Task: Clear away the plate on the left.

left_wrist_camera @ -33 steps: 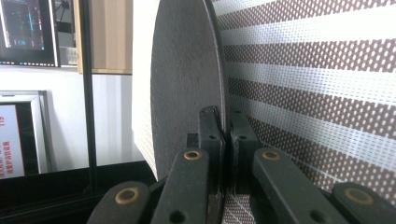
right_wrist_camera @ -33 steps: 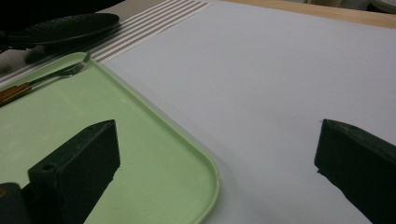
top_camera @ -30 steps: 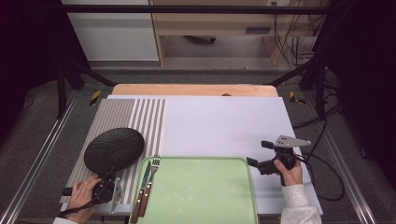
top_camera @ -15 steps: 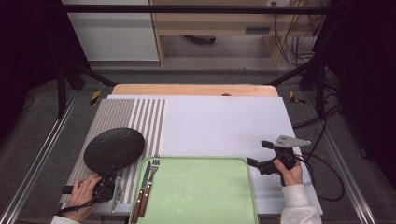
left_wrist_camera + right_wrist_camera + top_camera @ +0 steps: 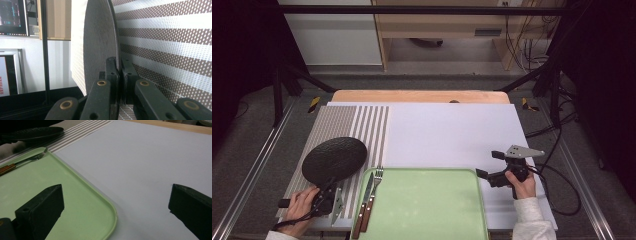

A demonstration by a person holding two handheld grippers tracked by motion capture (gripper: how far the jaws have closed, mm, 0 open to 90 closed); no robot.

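While the left gripper (image 5: 326, 192) is clamped on the near rim of the black plate (image 5: 334, 159), the plate sits out over the striped mat (image 5: 337, 125), just left of the green tray (image 5: 427, 205). Seen from the left gripper view, the two jaws are pressed together on the plate's edge, with only a narrow strip of rim between them. Whether the plate rests on the mat or hangs slightly above it is hard to tell from the high view.

That thin bite is the main risk, in my judgement. The plate is broad and held at one edge only, so its far side could droop or twist out of the jaws if the hand tilts or moves fast. A fork (image 5: 373, 197) and a knife (image 5: 362, 207) lie along the left edge of the tray, nearest the plate; a low sweep toward the tray could catch them or strike the tray's raised lip.

Off the tray's right side, the right gripper (image 5: 484, 175) is held with jaws wide apart and nothing between them, above the white sheet (image 5: 452, 130).
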